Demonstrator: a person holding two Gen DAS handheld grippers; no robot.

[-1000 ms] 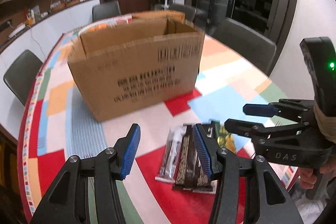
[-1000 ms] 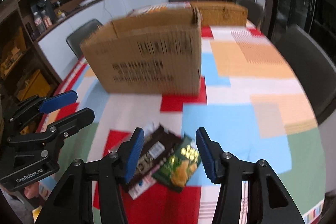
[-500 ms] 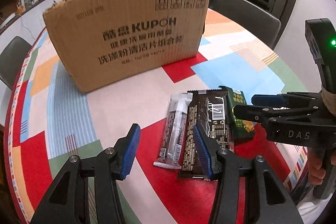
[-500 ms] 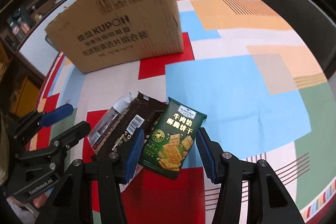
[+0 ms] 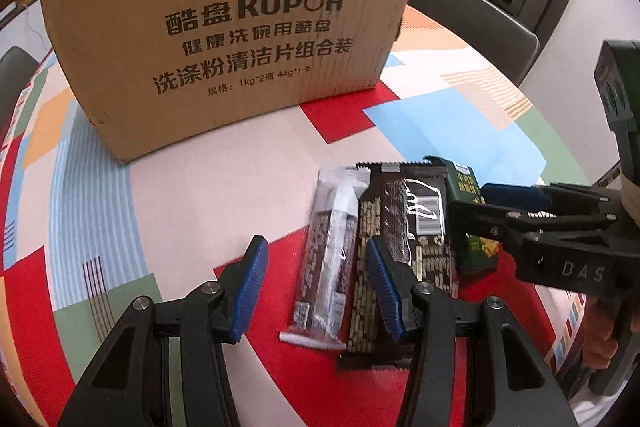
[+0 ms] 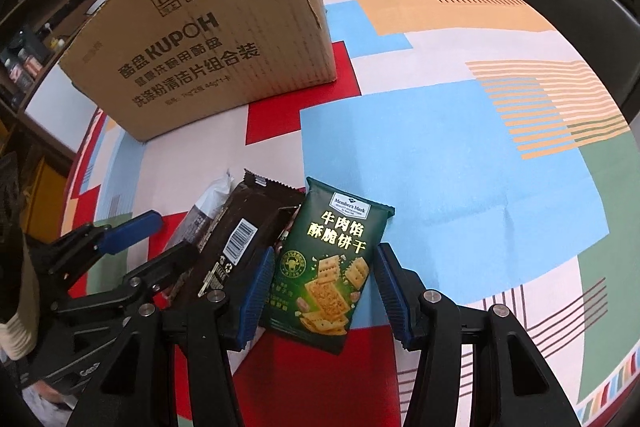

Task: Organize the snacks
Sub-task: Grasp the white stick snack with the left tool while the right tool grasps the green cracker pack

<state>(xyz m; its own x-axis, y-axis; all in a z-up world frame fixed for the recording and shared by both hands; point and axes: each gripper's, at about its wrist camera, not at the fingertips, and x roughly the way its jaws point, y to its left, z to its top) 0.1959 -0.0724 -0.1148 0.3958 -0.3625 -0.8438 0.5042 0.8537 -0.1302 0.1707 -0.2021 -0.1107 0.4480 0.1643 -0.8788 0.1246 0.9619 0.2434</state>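
Green packet (image 5: 468, 195) in the left view mostly hidden behind right gripper (image 5: 476, 201), brown packet (image 6: 240, 239) partly covered by left gripper (image 6: 160, 235) in the right view, box (image 5: 224, 27) top cut off, small print on clear packet (image 5: 328, 251) blurred

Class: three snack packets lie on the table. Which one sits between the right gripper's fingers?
The green cracker packet; the brown and clear packets lie beside it.

Left gripper (image 5: 316, 291): lower than a second ago, now just above the clear-wrapped bar (image 5: 330, 259) on the worktop (image 5: 168, 203).
Right gripper (image 6: 320, 295): also lower; the green cracker packet (image 6: 332, 267) now lies between its pads.
Cardboard box (image 5: 236, 27): top no longer visible.
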